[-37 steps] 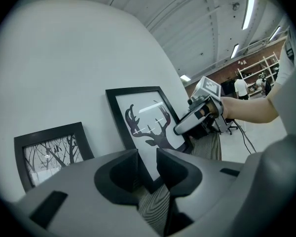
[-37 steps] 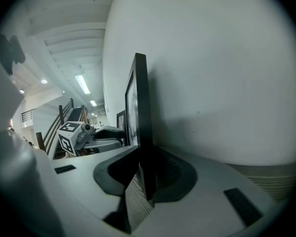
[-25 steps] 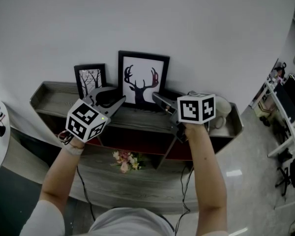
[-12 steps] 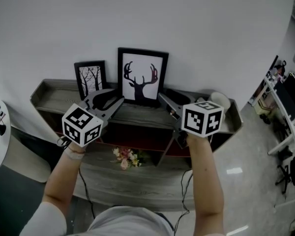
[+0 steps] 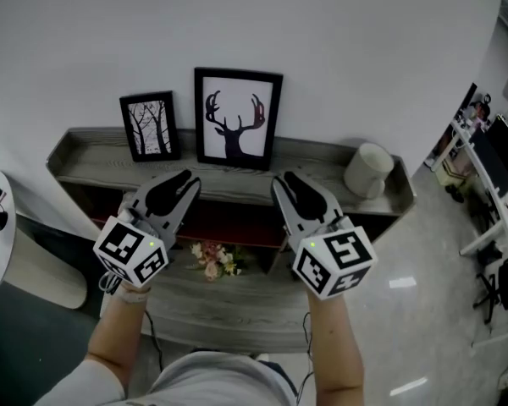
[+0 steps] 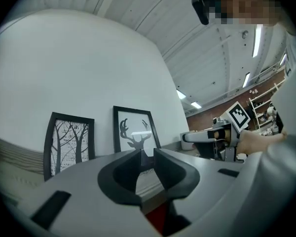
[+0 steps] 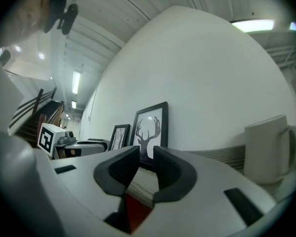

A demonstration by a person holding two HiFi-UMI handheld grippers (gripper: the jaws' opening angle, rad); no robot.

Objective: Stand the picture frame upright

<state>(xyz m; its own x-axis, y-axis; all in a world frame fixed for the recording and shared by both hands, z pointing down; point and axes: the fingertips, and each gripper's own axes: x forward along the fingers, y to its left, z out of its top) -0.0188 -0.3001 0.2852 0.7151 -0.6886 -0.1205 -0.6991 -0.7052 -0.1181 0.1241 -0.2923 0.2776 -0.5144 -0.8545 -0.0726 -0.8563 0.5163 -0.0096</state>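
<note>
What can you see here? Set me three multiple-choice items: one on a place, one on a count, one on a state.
1. In the head view, where is the white mug relative to the deer frame? A left of it; B on top of it; C right of it.
2. How many picture frames stand on the shelf? A one; B two; C three.
3. How is the deer frame? A upright against the wall; B lying flat; C hanging off the shelf's edge.
Answers: 1 C, the mug stands at the shelf's right end. 2 B, the deer frame and the smaller tree frame. 3 A, it stands on its lower edge, its back to the wall.
</note>
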